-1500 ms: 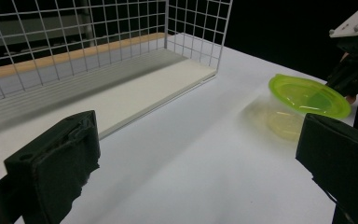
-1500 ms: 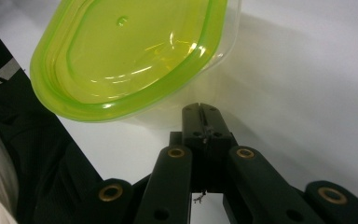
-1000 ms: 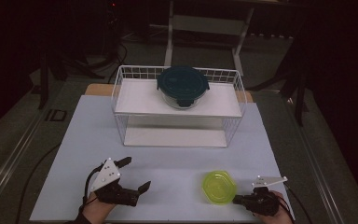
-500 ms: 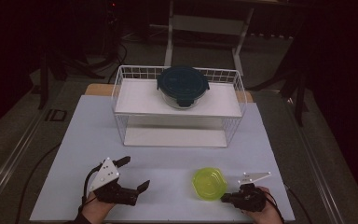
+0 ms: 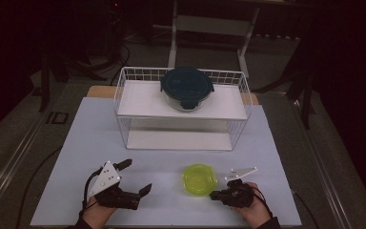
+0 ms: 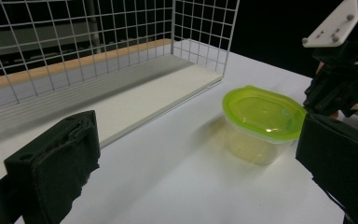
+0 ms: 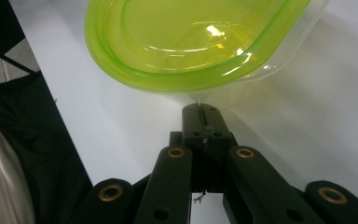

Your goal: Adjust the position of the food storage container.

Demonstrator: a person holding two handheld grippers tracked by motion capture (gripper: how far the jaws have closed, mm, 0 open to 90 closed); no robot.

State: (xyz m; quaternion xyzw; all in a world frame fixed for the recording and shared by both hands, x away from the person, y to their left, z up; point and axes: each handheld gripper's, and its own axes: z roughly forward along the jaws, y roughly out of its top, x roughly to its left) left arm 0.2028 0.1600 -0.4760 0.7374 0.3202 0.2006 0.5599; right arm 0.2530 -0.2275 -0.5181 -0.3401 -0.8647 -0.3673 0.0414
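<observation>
Green-lidded tub (image 5: pixel 199 179) against right claw (image 5: pixel 213 195) tips

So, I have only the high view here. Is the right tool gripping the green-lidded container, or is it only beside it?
Observer: Only beside it. In the right gripper view the right tool is shut, and its tip meets the container wall just under the rim of the green lid.
Operator: Is something inside the container?
Observer: In the left gripper view the wall is clear, and I see nothing inside.
Operator: Is the lid closed properly?
Observer: In that view it sits flat on the rim along the sides I can see. The far side is hidden.
</observation>
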